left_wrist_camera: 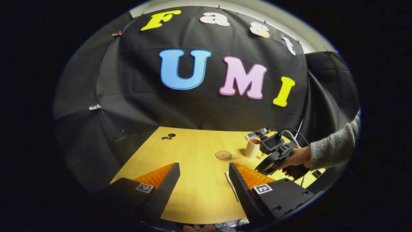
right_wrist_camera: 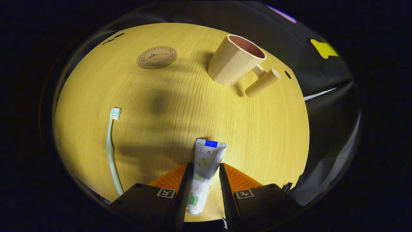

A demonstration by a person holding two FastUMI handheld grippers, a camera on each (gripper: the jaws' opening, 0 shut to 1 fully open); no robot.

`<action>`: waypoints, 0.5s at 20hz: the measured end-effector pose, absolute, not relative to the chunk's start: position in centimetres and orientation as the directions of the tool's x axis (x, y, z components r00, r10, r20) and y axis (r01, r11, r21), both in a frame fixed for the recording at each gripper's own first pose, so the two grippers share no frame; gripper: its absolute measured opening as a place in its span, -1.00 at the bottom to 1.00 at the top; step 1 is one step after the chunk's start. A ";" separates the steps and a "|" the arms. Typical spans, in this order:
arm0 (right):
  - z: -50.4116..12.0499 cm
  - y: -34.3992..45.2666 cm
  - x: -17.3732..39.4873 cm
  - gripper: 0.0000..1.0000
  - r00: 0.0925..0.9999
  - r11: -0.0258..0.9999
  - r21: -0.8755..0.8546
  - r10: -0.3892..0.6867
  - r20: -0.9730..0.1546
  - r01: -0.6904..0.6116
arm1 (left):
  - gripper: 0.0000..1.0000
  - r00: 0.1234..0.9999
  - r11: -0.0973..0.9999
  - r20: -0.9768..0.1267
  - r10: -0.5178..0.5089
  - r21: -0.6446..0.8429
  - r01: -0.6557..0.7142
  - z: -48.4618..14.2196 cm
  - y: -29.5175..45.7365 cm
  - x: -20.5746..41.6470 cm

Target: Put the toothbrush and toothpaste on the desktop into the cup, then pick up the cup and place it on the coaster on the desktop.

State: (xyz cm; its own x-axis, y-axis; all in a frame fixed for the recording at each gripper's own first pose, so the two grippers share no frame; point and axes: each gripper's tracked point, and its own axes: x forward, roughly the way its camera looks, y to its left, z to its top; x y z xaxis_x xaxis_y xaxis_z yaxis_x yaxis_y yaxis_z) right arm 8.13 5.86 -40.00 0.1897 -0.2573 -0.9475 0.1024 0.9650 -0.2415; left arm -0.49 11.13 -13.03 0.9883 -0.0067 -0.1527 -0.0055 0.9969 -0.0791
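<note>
The right tool (right_wrist_camera: 204, 175) has its fingers pinched onto the toothpaste (right_wrist_camera: 206, 167) at the bottom centre of the right gripper view, crimped end pointing up the frame toward the cup (right_wrist_camera: 236, 59) at upper right, probably so it drops in end-first. The left tool (left_wrist_camera: 204, 180) hangs wide open over the table (left_wrist_camera: 193, 145), holding nothing. The toothbrush (right_wrist_camera: 111, 148) lies flat at left, the coaster (right_wrist_camera: 156, 57) up top.

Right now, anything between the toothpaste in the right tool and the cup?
Nothing. In the right gripper view, only bare desktop lies between the toothpaste and the cup; toothbrush and coaster sit off left.
</note>
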 end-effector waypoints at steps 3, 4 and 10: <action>-40.5 6.1 7.9 -0.02 0.177 0.975 -0.185 -0.205 -0.963 0.122 | 0.94 0.985 0.997 -0.171 -0.003 -0.078 -0.010 -13.6 10.5 0.0; -40.6 6.1 7.9 -0.11 0.179 0.980 -0.161 -0.180 -0.967 0.113 | 0.93 0.984 0.997 -0.180 -0.004 -0.079 -0.011 -13.8 10.2 0.2; -40.2 7.1 8.2 -0.29 0.299 0.966 0.168 0.104 -0.949 0.196 | 0.94 0.971 0.997 -0.240 0.004 -0.077 -0.023 -15.0 7.4 2.3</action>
